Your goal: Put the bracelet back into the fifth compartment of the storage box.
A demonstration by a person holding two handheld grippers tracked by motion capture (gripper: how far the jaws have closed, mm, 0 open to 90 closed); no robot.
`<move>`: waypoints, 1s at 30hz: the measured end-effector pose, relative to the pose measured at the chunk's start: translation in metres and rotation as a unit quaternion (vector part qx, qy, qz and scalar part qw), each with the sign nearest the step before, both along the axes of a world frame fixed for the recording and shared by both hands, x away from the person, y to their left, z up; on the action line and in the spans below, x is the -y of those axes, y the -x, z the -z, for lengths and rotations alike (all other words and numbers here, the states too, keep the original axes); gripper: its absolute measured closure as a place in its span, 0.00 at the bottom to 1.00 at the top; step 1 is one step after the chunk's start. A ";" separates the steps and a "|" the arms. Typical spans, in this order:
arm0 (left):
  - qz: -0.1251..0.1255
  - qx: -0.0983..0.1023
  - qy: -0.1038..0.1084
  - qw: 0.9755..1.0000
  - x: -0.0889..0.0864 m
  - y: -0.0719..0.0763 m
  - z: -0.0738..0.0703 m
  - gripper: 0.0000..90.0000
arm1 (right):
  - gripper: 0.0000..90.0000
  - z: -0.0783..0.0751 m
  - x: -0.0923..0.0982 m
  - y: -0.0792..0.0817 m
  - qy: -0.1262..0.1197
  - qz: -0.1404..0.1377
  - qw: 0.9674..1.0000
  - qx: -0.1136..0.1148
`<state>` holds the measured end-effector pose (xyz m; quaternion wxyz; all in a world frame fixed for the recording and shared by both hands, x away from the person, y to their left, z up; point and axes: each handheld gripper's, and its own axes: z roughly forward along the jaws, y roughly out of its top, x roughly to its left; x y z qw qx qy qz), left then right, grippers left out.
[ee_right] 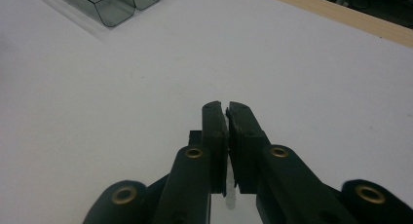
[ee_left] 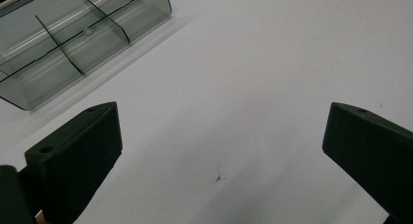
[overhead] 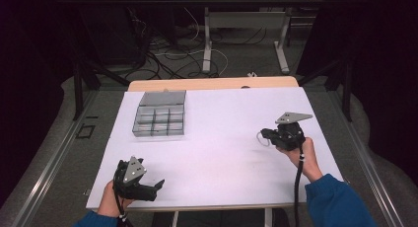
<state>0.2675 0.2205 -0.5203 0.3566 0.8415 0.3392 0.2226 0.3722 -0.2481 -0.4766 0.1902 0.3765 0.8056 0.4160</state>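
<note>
Evidently little was done yet; the left gripper [overhead: 158, 184] was spread wide, the right gripper [overhead: 261, 134] pressed together on nothing clearly visible; the compartment box [overhead: 160, 114] sat ahead of the left gripper, seemingly empty.

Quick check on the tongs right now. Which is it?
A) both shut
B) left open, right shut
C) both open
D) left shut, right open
B: in the left gripper view the left tongs stand wide apart over bare white table, while in the right gripper view the right tongs are pressed together at the tips.
</note>
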 end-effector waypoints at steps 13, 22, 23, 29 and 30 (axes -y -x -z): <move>0.003 -0.004 -0.003 1.000 0.000 -0.001 0.000 0.01 | 0.96 -0.007 -0.022 -0.006 -0.001 -0.025 1.000 0.007; 0.002 -0.003 0.000 1.000 0.000 0.000 0.000 0.01 | 0.96 -0.011 -0.040 -0.010 0.001 -0.043 0.999 0.009; 0.003 -0.004 -0.002 1.000 0.000 0.000 0.000 0.01 | 0.96 -0.012 -0.042 -0.011 0.000 -0.047 0.999 0.008; 0.003 -0.003 -0.003 1.000 0.000 0.000 0.000 0.01 | 0.96 -0.015 -0.054 -0.015 0.000 -0.057 0.998 0.016; 0.003 -0.004 -0.002 1.000 0.000 0.000 0.000 0.01 | 0.96 -0.016 -0.056 -0.015 0.000 -0.057 0.998 0.014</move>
